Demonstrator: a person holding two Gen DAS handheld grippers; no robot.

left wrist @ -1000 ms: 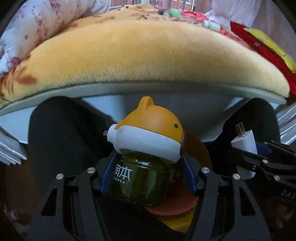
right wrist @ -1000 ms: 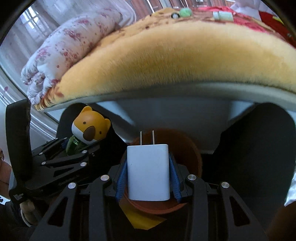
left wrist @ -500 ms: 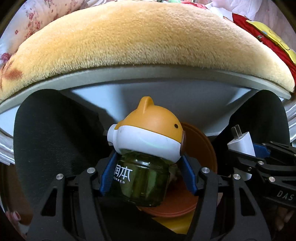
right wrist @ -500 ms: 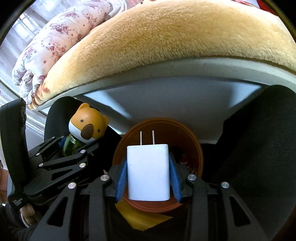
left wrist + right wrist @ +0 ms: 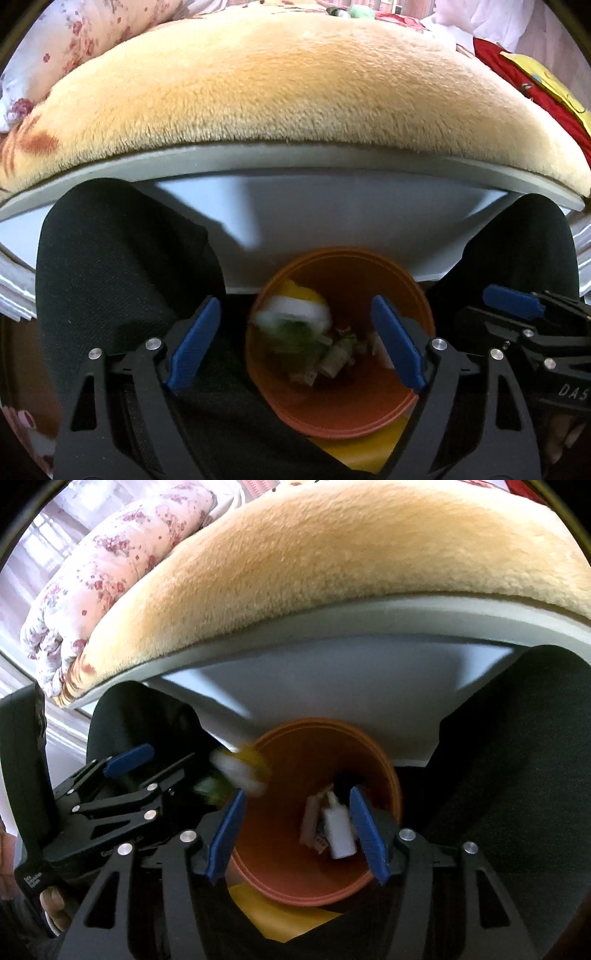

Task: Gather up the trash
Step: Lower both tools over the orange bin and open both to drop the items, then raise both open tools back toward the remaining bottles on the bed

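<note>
Left wrist view: both claws, left claw [image 5: 295, 345] and right claw [image 5: 297, 834], gape empty over the orange bin [image 5: 413, 291] as a blurred, probably fragile glass-bodied bottle [image 5: 295, 314] drops in.

A: How does the left gripper [image 5: 295, 345] stand?
B: Jaws spread wide, blue pads [image 5: 194, 345] holding nothing.
A: And the right gripper [image 5: 297, 834]?
B: Parted too, empty, just to the left one's right, level with it.
</note>
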